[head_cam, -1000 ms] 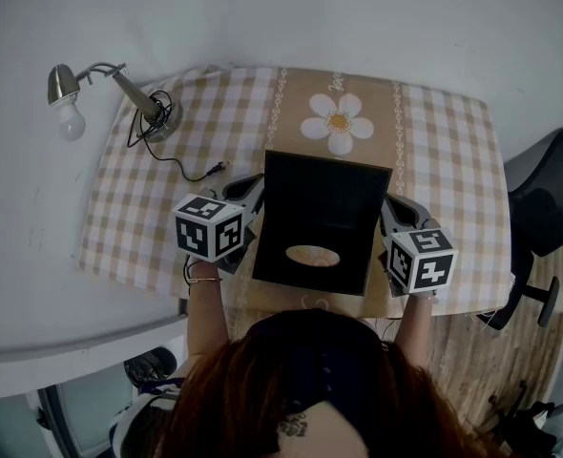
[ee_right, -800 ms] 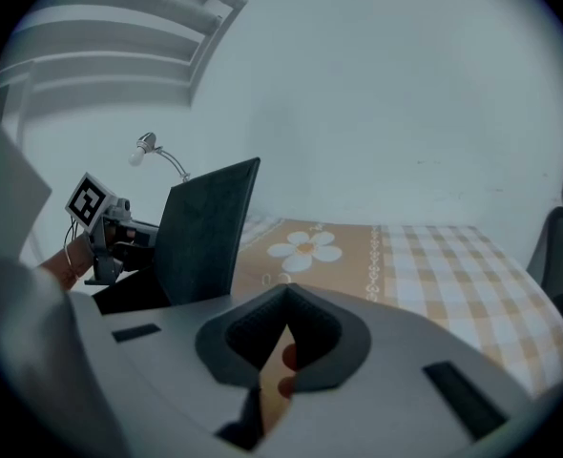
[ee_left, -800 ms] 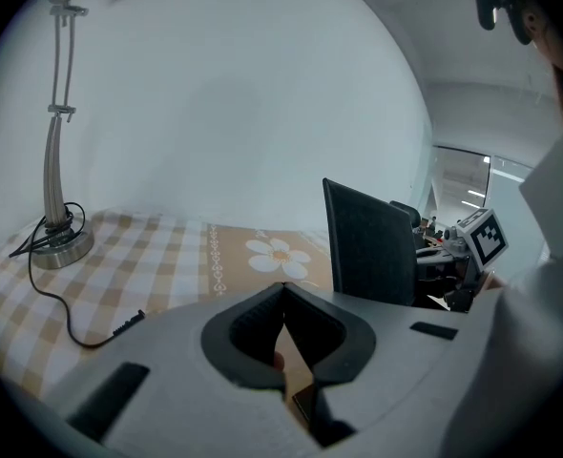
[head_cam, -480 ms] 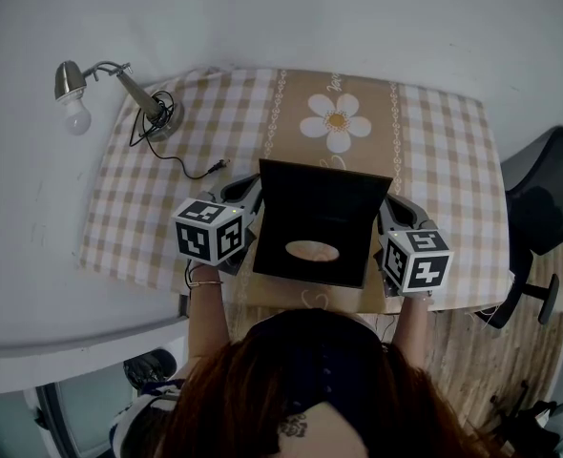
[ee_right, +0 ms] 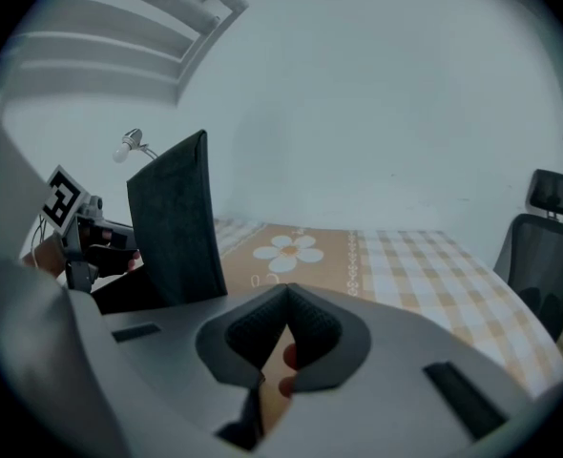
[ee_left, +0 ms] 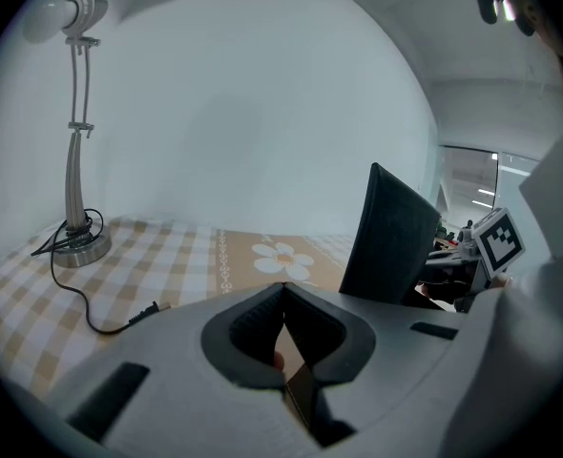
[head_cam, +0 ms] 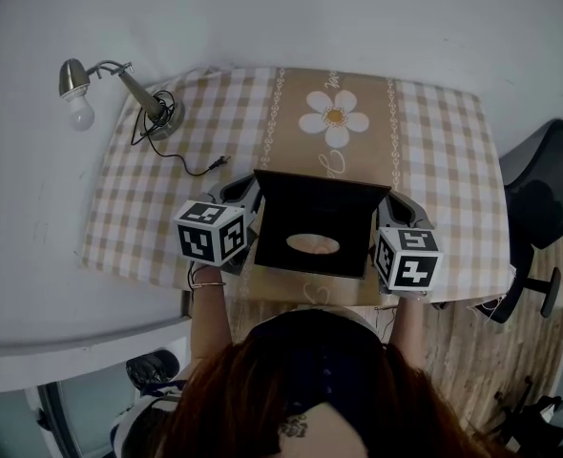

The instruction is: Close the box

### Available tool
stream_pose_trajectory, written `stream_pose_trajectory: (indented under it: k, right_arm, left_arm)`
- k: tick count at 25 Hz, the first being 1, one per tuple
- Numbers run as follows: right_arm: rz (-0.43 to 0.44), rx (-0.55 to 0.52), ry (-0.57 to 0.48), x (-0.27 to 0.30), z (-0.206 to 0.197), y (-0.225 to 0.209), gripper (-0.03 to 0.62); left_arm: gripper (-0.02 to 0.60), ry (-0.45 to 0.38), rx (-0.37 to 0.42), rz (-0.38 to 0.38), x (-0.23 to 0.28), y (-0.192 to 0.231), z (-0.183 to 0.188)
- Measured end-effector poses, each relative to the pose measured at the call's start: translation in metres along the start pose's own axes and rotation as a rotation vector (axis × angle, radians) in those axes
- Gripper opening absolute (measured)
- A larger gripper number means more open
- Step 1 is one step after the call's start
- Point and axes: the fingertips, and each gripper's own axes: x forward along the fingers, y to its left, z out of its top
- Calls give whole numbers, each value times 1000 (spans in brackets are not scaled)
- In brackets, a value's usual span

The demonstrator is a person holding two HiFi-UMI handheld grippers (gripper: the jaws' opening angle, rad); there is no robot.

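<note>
On the table: a checked tablecloth [head_cam: 434, 151] with a tan middle band and a printed daisy [head_cam: 336, 118]; the black box [head_cam: 312, 213] sits on that band, toward the near edge, just short of the daisy.
Lid: the lid [ee_left: 391, 232] stands up at a tilt, not down on the base; the head view shows a pale oval on its face.
Left side: the left gripper [head_cam: 247, 191] is close against the box's left flank, pads pressed together on a thin brown sheet [ee_left: 291, 356] — whether it belongs to the box I cannot tell.
Right side: the right gripper [head_cam: 393, 201] is against the opposite flank, its pads likewise pinched on a thin brown sheet [ee_right: 270, 394].
Far left corner: a desk lamp [head_cam: 119, 84], with its cable [head_cam: 181, 165] trailing across the checks.
Beyond the table's right edge: a black office chair [head_cam: 544, 184].
</note>
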Motion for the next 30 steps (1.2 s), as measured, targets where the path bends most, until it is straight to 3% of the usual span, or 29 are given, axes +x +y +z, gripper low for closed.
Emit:
stream_pose_trajectory:
  k: [7,30]
  right_arm:
    - [-66,-10,5,-7,-2,0,17]
    - [-134,26,20,-22,-21,4,17]
  left_arm:
    - [21,-5,1,22,-7,-2,-3]
    - [21,12,-80,125,-25,-6,-29]
